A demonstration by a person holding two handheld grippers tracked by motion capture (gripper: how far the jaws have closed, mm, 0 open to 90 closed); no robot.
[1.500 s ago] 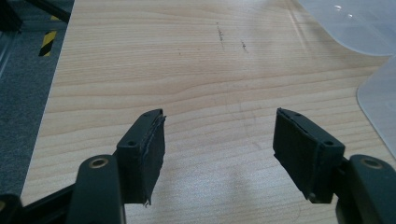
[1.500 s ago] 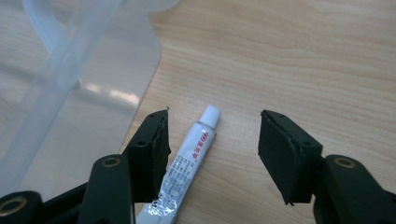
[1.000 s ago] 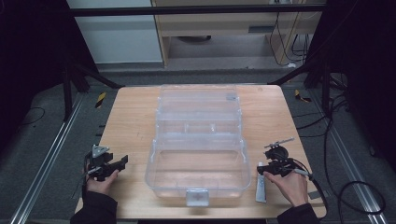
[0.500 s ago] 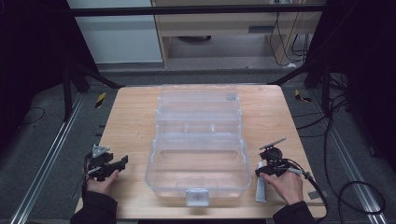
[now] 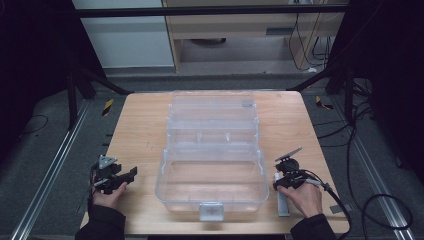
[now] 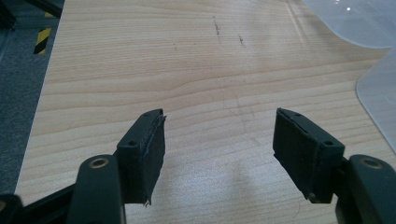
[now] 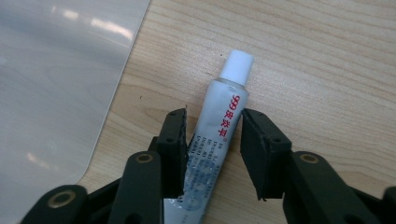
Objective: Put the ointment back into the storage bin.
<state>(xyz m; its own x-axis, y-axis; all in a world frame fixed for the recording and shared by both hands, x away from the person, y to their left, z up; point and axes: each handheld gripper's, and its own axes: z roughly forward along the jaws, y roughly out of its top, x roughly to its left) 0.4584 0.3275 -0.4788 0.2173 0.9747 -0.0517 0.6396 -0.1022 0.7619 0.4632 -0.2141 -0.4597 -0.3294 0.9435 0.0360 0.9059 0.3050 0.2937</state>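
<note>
A white tube [image 7: 219,135] with a white cap and red print lies flat on the wooden table [image 5: 140,125], right of the open clear plastic box [image 5: 165,170]. My right gripper [image 7: 214,135] straddles the tube's middle. Its jaws have just been closing; the left pad is at the tube's side and a thin gap remains at the right pad. In the high view this right gripper [image 5: 281,186] sits over the tube [image 5: 283,204] near the front right corner. My left gripper [image 6: 219,140] is open over bare wood, left gripper [image 5: 129,175] held left of the box.
The clear box with its lid folded back spans the table's middle; its latch [image 5: 210,211] faces the front edge. A rounded box corner [image 7: 56,84] lies just left of the tube, and box edges [image 6: 378,88] show right of the left gripper. Dark floor and cables surround the table.
The right gripper has shifted slightly and settled over the tube, its jaws narrower around it. The left hand and gripper have stayed put.
</note>
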